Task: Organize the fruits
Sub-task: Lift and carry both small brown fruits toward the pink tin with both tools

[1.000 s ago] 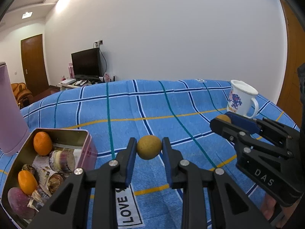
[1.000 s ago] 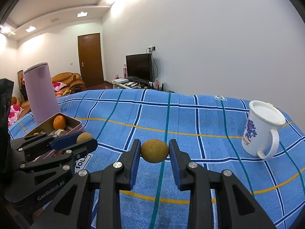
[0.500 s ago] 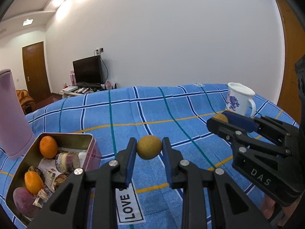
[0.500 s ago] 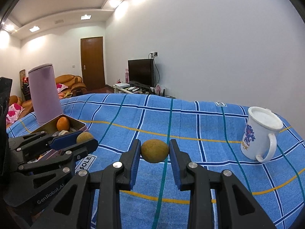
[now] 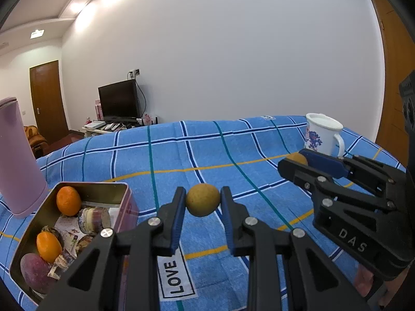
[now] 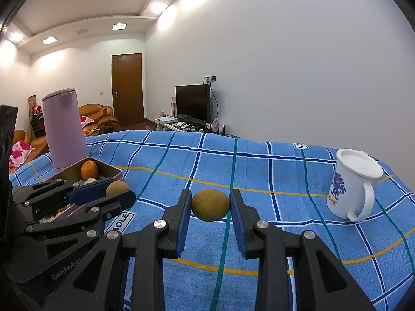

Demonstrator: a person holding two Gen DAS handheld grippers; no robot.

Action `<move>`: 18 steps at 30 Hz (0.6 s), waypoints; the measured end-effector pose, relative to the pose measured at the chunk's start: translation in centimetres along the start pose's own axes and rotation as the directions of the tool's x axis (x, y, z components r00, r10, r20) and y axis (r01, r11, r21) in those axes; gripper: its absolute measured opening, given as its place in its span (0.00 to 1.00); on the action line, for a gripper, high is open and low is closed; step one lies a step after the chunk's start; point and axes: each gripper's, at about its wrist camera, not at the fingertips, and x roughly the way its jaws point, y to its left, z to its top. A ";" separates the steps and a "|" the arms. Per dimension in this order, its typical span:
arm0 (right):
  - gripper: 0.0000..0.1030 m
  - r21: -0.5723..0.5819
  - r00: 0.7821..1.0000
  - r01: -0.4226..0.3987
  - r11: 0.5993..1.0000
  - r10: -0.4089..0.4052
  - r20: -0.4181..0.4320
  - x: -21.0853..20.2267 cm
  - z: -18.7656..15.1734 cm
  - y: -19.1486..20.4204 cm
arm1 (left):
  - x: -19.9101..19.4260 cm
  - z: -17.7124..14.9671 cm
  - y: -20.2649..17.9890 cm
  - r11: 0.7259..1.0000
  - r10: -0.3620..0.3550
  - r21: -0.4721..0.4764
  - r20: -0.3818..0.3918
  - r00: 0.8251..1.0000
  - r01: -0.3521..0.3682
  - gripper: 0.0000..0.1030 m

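Blue checked cloth (image 5: pixel 259 140) covering tabletop. Left claw (image 5: pixel 203 200) pinching round fruit (image 5: pixel 203 200), right claw (image 6: pixel 210 205) pinching another fruit (image 6: pixel 210 205), both hanging above cloth. Tin (image 5: pixel 118 187) sitting left, nearly full. Risk: smooth fruit slipping, rolling off.

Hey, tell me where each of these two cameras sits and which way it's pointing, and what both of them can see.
Left wrist: sits behind the left gripper, looking forward over the blue plaid cloth; its fingers pinch a round yellow-brown fruit; the right gripper intrudes from the right.
Right wrist: sits behind the right gripper, facing the same way; it pinches another yellow-brown fruit; the left gripper intrudes from the left.
Shared: the open pink tin of fruit, the white printed mug, the tall lilac tumbler, the black television.
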 end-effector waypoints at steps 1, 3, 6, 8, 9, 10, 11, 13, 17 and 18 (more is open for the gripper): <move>0.31 -0.001 1.000 -0.001 1.000 0.001 0.001 0.0 0.0 0.0 | 0.0 0.0 0.0 1.000 -0.001 0.002 -0.001 1.000 0.001 0.28; 0.31 -0.001 1.000 -0.002 1.000 0.002 0.002 0.0 0.0 0.1 | -0.2 0.0 -0.1 1.000 -0.001 0.005 0.001 1.000 0.001 0.28; 0.31 -0.004 1.000 -0.004 1.000 0.004 0.002 -0.1 0.0 0.3 | -0.4 -0.1 0.0 1.000 -0.007 0.004 -0.001 1.000 0.007 0.28; 0.31 -0.008 1.000 -0.005 1.000 0.005 0.003 -0.1 0.0 0.3 | -0.4 -0.2 0.1 1.000 -0.009 -0.001 -0.005 1.000 0.009 0.28; 0.31 -0.010 1.000 -0.005 1.000 0.005 0.003 -0.1 0.0 0.4 | -0.5 -0.2 0.2 1.000 -0.010 -0.005 -0.007 1.000 0.010 0.28; 0.31 -0.012 1.000 -0.006 1.000 0.006 0.003 -0.2 0.0 0.5 | -0.6 -0.3 0.2 1.000 -0.012 -0.006 -0.007 1.000 0.012 0.28; 0.31 -0.014 1.000 -0.007 1.000 0.007 0.003 -0.2 0.0 0.6 | -0.6 -0.3 0.3 1.000 -0.013 -0.008 -0.010 1.000 0.013 0.28; 0.31 -0.018 1.000 -0.009 1.000 0.009 0.004 -0.2 0.0 0.8 | -0.9 -0.4 0.4 1.000 -0.009 -0.007 -0.010 1.000 0.009 0.28; 0.31 -0.031 1.000 -0.013 0.999 0.013 0.005 -0.3 0.0 1.3 | -1.5 -0.7 0.3 1.000 -0.008 0.008 -0.002 1.000 0.008 0.28; 0.31 -0.033 1.000 -0.015 0.999 0.015 0.004 -0.3 0.0 1.4 | -1.7 -0.8 0.3 1.000 -0.007 0.013 -0.001 1.000 0.007 0.28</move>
